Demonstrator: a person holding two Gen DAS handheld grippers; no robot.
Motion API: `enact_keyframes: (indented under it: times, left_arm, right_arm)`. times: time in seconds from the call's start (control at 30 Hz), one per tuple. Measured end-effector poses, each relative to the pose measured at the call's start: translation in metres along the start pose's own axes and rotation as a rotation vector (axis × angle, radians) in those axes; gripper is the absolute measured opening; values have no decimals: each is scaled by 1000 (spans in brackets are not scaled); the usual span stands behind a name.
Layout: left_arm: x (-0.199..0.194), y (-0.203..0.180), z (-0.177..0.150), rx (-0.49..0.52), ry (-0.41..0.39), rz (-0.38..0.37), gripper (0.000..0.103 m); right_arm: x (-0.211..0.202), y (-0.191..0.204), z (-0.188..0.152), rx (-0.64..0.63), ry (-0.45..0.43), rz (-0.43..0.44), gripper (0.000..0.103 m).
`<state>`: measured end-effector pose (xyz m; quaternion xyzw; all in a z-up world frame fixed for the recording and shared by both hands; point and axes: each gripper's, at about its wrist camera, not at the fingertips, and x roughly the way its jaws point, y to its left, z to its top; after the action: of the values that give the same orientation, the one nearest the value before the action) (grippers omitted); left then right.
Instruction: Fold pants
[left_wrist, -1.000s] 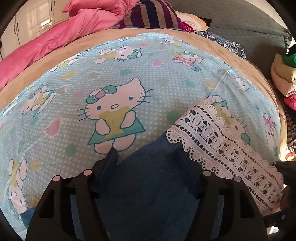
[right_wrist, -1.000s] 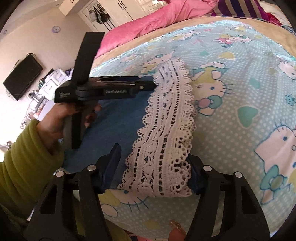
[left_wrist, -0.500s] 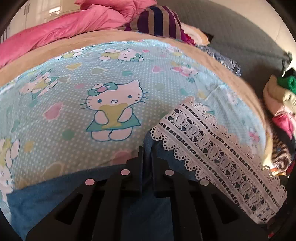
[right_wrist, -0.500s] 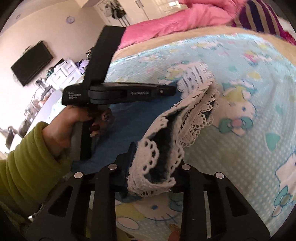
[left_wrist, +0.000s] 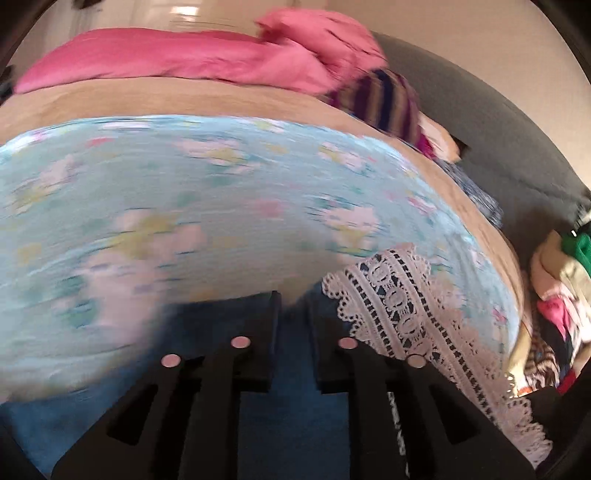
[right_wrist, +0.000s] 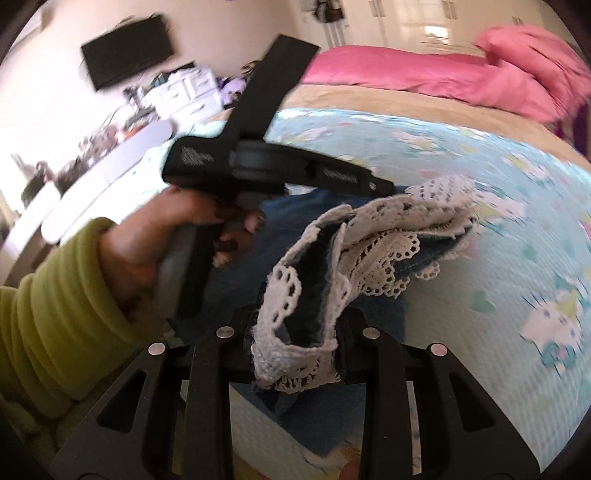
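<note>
Right gripper (right_wrist: 295, 328) is clamped on the lace hem (right_wrist: 295, 354) of the pants (right_wrist: 295, 206), with bunched white lace and dark denim pinched between its two black fingers and lifted off the bed – the cloth trails away from the tips toward the middle of the sheet (right_wrist: 480, 350). Left gripper (left_wrist: 293, 306) has its jaws nearly together after closing and then easing slightly apart; blue denim (left_wrist: 291, 406) fills the narrow gap, so it reads as gripping the pants fabric, though the contact itself is dark. In the right wrist view the left gripper (right_wrist: 391, 186) reaches in from the left, held by a hand (right_wrist: 162, 236) in a green sleeve (right_wrist: 55, 332), its tip at the far end of the lace. The lace band (left_wrist: 424, 332) runs beside the left gripper toward the sheet's right edge. Pants lie on the near part of the blue cartoon-print sheet. Beyond it – a tan blanket (left_wrist: 184, 99), a pink duvet (left_wrist: 184, 59) along the far edge, a striped cloth (left_wrist: 384, 99), and a clothes pile (left_wrist: 561, 280) off the right side. Background blurred.
</note>
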<state>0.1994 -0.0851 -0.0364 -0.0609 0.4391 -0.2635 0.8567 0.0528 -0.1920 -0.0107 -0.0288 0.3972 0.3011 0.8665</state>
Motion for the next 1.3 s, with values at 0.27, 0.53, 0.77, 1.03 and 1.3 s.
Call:
enact_keyframes:
  times: [0.27, 0.53, 0.77, 1.03, 1.3]
  left_arm:
    - [-74, 87, -17, -273, -115, -33, 43]
    - [-74, 86, -36, -316, -81, -171, 52]
    - [-73, 69, -44, -267, -57, -261, 64]
    - [-83, 27, -48, -133, -52, -274, 75]
    - [-94, -8, -68, 18, -5, -128, 76]
  right_arm:
    - [28, 54, 6, -178, 60, -48, 23]
    - [37, 83, 4, -300, 92, -63, 26]
    - [21, 85, -5, -319, 79, 0, 43]
    - [-32, 51, -19, -199, 29, 96, 54]
    - [-64, -82, -16, 326, -75, 5, 66]
